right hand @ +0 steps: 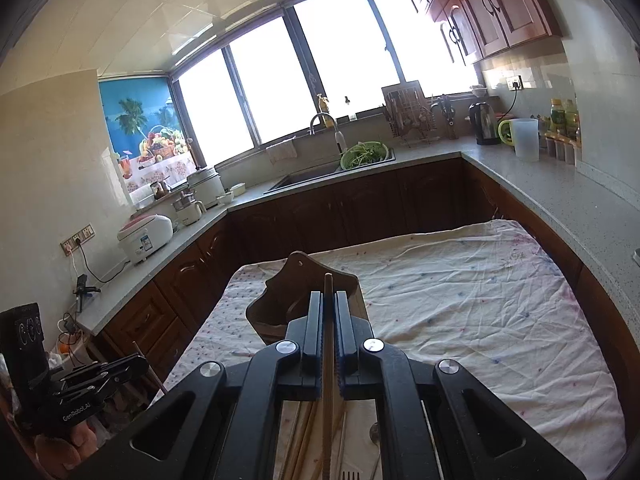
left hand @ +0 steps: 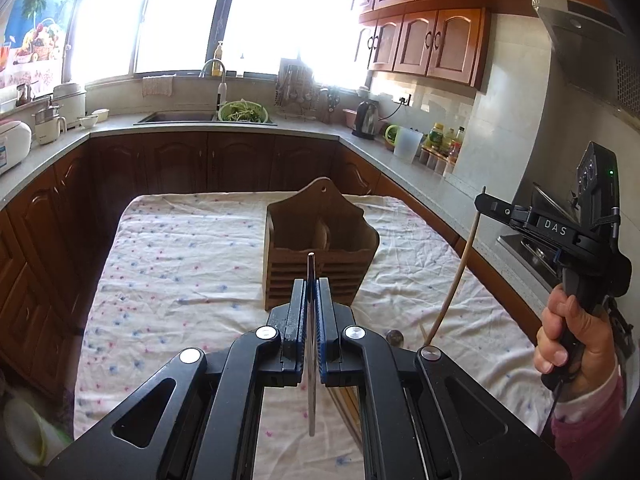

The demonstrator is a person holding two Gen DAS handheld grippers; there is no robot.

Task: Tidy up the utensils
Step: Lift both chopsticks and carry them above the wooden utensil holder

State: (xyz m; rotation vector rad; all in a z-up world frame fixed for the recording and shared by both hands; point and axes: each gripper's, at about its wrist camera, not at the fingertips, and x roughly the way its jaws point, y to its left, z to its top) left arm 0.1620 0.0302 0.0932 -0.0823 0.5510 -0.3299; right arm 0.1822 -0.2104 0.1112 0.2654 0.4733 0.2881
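The brown wooden two-compartment utensil holder [left hand: 320, 248] shows nothing inside. The left gripper [left hand: 311, 304] clamps a thin metal utensil [left hand: 311, 380]; the right gripper [right hand: 329, 320] clamps a wooden chopstick [right hand: 328, 400].

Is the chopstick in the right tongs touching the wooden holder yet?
Apart. In the left wrist view the chopstick hangs from the right tongs well to the right of the wooden holder, bare cloth between them.

blown-out windows [left hand: 180, 16] backlight; fisheye edges curve
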